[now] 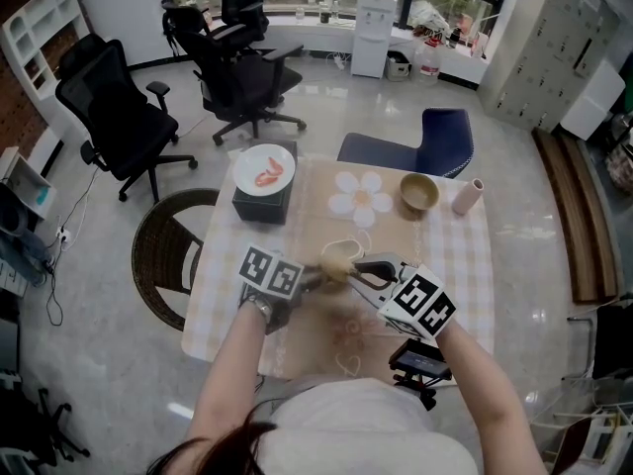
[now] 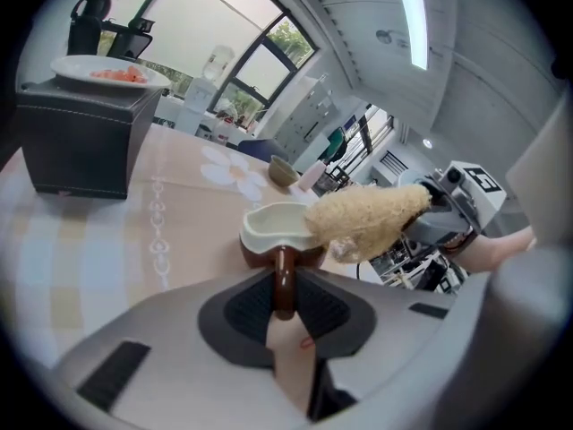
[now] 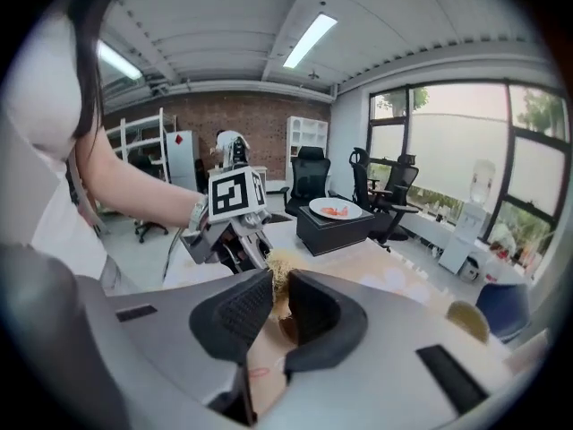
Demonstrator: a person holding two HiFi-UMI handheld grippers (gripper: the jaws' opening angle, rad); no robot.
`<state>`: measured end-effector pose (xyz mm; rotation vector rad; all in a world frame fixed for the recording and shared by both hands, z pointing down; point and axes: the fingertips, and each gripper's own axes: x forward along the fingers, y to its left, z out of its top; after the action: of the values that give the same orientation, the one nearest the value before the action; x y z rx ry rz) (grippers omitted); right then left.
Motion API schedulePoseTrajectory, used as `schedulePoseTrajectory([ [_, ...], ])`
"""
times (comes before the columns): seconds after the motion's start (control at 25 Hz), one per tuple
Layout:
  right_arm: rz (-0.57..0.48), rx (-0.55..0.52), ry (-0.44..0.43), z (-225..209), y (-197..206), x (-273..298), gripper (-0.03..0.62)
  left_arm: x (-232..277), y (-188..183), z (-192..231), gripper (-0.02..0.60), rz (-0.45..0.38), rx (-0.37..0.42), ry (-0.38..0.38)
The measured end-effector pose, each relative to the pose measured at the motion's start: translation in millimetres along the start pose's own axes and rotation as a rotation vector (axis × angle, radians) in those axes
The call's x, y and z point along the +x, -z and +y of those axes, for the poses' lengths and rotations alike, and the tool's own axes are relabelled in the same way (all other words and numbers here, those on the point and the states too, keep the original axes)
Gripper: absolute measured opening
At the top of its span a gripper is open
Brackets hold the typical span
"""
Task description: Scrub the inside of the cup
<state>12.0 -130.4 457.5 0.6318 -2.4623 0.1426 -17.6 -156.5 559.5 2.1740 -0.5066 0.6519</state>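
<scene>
A cup (image 2: 273, 227), cream inside and brown outside, lies tilted with its mouth turned up and to the right. My left gripper (image 2: 285, 298) is shut on its brown handle (image 2: 284, 280). My right gripper (image 3: 273, 298) is shut on a tan loofah sponge (image 3: 279, 271). In the left gripper view the loofah sponge (image 2: 367, 218) reaches from the right gripper (image 2: 448, 209) to the cup's rim and covers its right side. In the head view the two grippers, left (image 1: 297, 280) and right (image 1: 371, 270), meet over the table's middle, with the cup and sponge (image 1: 336, 262) between them.
A checked table (image 1: 465, 265) carries a black box with a white plate of red food (image 1: 263, 171), a flower mat (image 1: 360, 196), a tan bowl (image 1: 419, 192) and a small pink cup (image 1: 467, 196). A blue chair (image 1: 435, 142) stands behind it, a wicker chair (image 1: 168, 245) to the left.
</scene>
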Motion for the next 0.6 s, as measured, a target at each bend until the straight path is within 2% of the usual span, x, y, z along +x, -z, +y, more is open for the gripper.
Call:
schedulePoseTrajectory([
  [0.12,-0.032,0.143,-0.052,-4.4,-1.2,-3.2,0.058,-0.4,-0.1,-0.7,0.061,0.004,-0.002,0.001],
  [0.28,0.008,0.245,-0.062,-17.1,14.0,-0.3,0.058,-1.3,0.2,-1.7,0.061,0.014,0.007,-0.002],
  [0.4,-0.029,0.373,-0.125,-20.0,14.1,-1.6,0.058,-1.1,0.2,-1.1,0.061,0.019,0.015,-0.003],
  [0.52,-0.083,0.45,-0.184,-18.9,10.4,-5.8,0.058,-1.0,-0.5,-1.3,0.061,0.021,0.014,-0.003],
  [0.6,-0.087,0.474,-0.191,-19.4,13.6,-6.3,0.058,-0.9,-0.2,-1.2,0.061,0.024,0.016,-0.004],
])
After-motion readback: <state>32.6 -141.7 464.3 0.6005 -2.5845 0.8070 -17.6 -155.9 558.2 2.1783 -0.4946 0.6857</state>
